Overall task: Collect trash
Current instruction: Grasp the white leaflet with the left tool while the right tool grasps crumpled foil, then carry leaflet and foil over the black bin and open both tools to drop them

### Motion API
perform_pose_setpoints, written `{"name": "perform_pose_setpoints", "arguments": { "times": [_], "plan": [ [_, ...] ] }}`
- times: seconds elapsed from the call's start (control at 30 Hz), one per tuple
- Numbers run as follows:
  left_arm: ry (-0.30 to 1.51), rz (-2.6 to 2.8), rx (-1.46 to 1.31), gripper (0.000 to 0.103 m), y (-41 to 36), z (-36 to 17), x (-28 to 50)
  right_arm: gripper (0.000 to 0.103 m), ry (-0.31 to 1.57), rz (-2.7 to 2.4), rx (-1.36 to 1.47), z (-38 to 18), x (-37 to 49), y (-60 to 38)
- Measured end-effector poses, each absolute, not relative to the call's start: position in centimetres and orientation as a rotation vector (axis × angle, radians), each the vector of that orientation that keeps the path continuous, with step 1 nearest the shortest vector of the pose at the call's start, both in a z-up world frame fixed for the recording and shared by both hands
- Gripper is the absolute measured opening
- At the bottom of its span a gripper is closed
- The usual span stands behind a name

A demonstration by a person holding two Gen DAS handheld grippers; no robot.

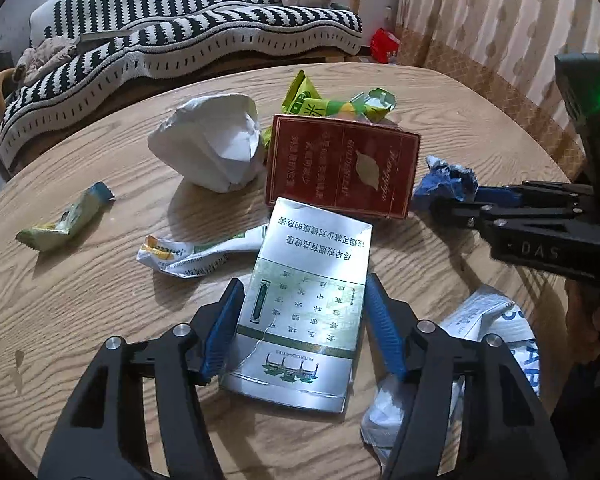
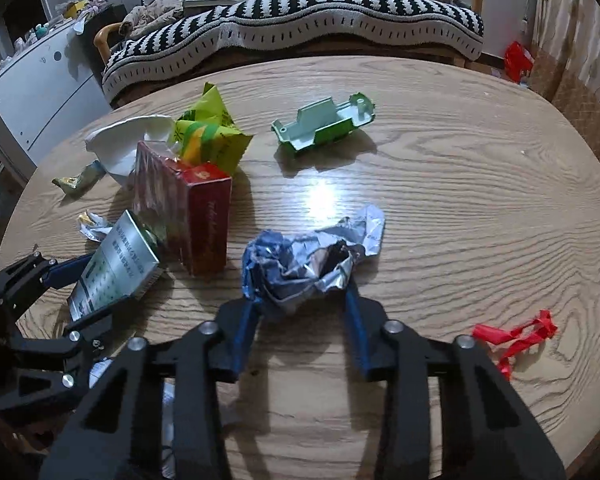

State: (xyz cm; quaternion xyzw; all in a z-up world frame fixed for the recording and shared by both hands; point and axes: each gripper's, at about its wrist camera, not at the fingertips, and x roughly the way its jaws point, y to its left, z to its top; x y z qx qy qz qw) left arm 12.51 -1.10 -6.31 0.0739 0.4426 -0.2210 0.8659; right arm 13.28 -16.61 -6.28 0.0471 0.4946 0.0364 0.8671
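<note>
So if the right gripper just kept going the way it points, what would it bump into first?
The right gripper already straddles the crumpled silver-blue foil wrapper; pushing on, it would probably drive that into the wooden table.

Both grippers, the left gripper (image 1: 302,320) and right gripper (image 2: 300,312), are black skeletal frames with silver screws and ribbed blue pads (image 1: 224,328); white "DAS" lettering and a green light mark the right one.

Round wooden table (image 2: 460,184), striped sofa cover (image 1: 188,32), patterned curtain (image 1: 480,20), white cabinet (image 2: 40,92)
</note>
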Motion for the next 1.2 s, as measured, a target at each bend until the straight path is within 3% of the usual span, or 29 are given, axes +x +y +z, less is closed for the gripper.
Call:
{"name": "perform_pose_setpoints", "arguments": {
  "times": [0.3, 0.53, 0.87, 1.2],
  "plan": [
    [0.846, -0.354, 0.050, 0.060, 1.9, -1.8, 12.2, 0.033, 0.968, 0.101, 0.139, -4.0, 11.0, -18.6],
    [0.810, -0.367, 0.051, 0.060, -1.2, 0.3, 11.3, 0.032, 0.905, 0.120, 0.153, -1.5, 8.1, -21.8],
    [0.751, -0.517, 0.127, 0.060, -12.8, 2.2, 9.0, 0.032, 0.834, -0.014, 0.249, 0.4, 1.7, -33.6],
    [0.778, -0.737, 0.237, 0.060, -28.7, 0.3, 4.3, 0.032, 0.809, -0.209, 0.333, -0.6, -6.9, -46.8]
  ]
}}
